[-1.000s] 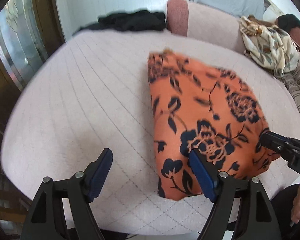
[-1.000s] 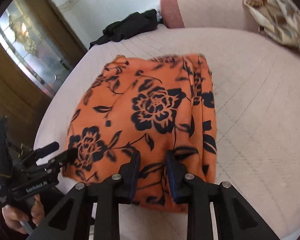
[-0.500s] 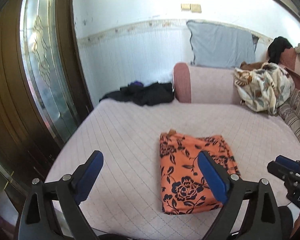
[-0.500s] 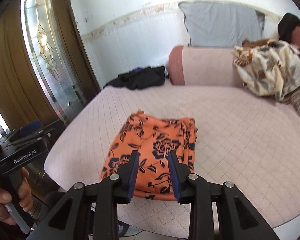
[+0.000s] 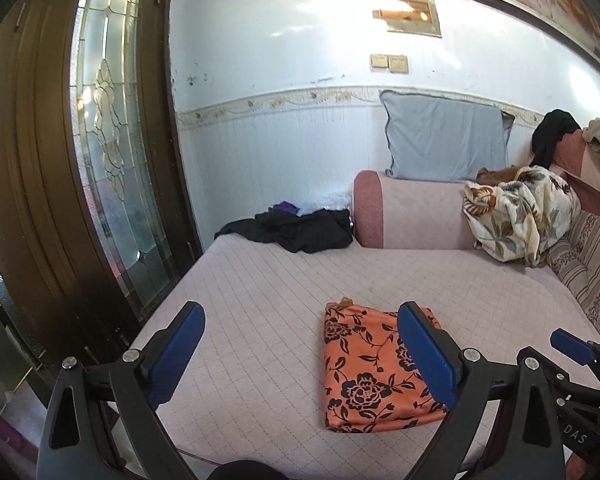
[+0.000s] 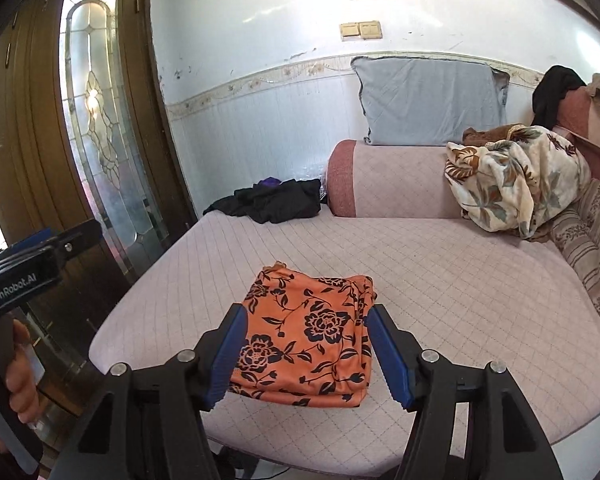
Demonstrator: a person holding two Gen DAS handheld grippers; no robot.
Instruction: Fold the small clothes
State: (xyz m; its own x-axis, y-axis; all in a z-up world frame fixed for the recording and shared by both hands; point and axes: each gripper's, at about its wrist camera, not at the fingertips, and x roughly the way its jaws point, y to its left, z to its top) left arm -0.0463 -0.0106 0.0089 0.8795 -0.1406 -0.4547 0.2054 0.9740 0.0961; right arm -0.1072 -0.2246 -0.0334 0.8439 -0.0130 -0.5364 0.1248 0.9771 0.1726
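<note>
On the near part of the quilted cushion (image 6: pixel 440 280) lies the folded orange floral garment (image 6: pixel 312 336), soft, light and floppy; best pinched at a corner. Both the left claw (image 5: pixel 300 356) and right claw (image 6: pixel 306 354) hang apart, empty, the right's jaws having just opened.

You have one folded orange floral garment (image 6: pixel 312 334) lying on the one quilted pink cushion (image 6: pixel 440 280), nearer its front edge. Behind that garment you can count one black heap of clothes (image 6: pixel 278 200), one bolster (image 6: pixel 392 180), one grey-blue pillow (image 6: pixel 430 102) and one leaf-print blanket (image 6: pixel 516 178). Above them sit two wall switches (image 6: pixel 360 30). To the garment's left, one glazed door (image 6: pixel 96 132).
</note>
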